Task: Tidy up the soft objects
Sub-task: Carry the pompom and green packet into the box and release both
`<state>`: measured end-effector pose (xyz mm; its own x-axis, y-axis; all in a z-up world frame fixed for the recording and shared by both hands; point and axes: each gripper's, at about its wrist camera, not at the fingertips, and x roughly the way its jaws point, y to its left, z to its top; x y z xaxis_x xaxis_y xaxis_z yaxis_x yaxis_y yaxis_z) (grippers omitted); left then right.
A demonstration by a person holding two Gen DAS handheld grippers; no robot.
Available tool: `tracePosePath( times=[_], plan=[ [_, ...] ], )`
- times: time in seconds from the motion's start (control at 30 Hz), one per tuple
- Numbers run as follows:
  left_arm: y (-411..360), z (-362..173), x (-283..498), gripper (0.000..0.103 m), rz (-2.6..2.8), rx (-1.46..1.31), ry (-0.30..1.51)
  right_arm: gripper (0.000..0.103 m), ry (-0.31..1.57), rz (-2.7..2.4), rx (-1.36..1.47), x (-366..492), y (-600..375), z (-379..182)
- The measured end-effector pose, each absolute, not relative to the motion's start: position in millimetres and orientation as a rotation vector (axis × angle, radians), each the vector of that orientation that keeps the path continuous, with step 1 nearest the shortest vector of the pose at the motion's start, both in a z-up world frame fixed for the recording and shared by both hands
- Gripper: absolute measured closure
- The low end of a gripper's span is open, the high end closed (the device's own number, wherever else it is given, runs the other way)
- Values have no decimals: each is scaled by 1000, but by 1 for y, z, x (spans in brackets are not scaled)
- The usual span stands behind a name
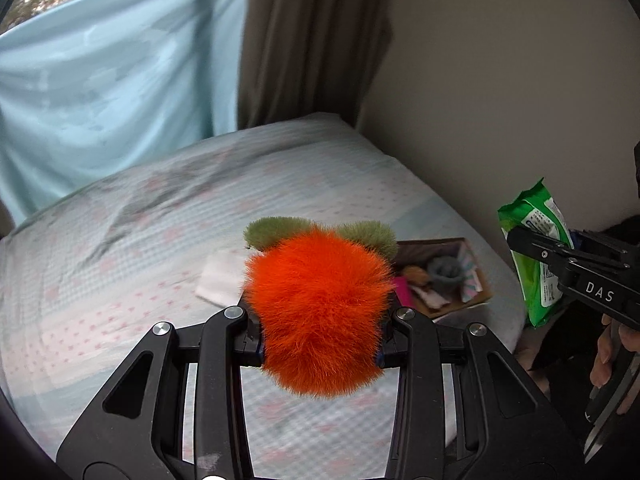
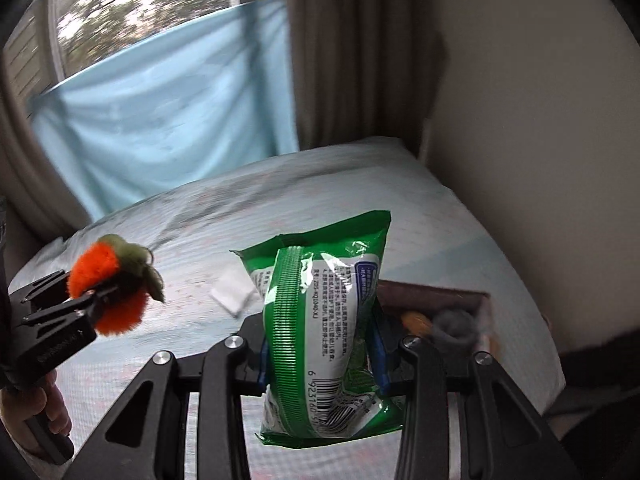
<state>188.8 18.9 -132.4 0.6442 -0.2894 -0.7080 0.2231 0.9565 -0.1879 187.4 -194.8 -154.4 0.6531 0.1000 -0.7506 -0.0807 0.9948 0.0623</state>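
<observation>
My left gripper (image 1: 320, 332) is shut on a fluffy orange plush with green leaves (image 1: 320, 312) and holds it above the bed; it also shows in the right wrist view (image 2: 108, 288). My right gripper (image 2: 322, 360) is shut on a green tissue pack (image 2: 324, 332), held upright above the bed; the pack also shows in the left wrist view (image 1: 536, 248). A cardboard box (image 1: 476, 300) with soft items, among them a grey sock roll (image 1: 446, 272), lies on the bed at the right; it also shows in the right wrist view (image 2: 472, 296).
The bed (image 1: 140, 260) has a pale blue sheet with pink marks. A white folded cloth (image 1: 220, 280) lies on it, left of the box. A brown curtain (image 1: 312, 40), a blue cloth (image 1: 112, 92) and a beige wall (image 1: 500, 100) stand behind.
</observation>
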Motion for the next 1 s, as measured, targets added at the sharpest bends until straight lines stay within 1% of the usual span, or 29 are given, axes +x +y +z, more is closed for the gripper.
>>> tracePosePath(
  times=[0.27,0.5,0.7,0.8,1.0],
  plan=[
    [-64,-140,203,71,-306,-102,858,68,885,30,86,184,-278,-165],
    [-133,-164,239,71,-287,-104,924,68,913,42,93,207,-331,-186],
    [-177,-196,280,71,-258,-105,990,68,951,79,108,234,-362,-216],
    [-194,-214,299,71,-235,-99,1025,68,994,111,118,253,-374,-239],
    [-219,-267,340,71,-198,-73,1125,68,1075,179,117,287,-377,-288]
  ],
)
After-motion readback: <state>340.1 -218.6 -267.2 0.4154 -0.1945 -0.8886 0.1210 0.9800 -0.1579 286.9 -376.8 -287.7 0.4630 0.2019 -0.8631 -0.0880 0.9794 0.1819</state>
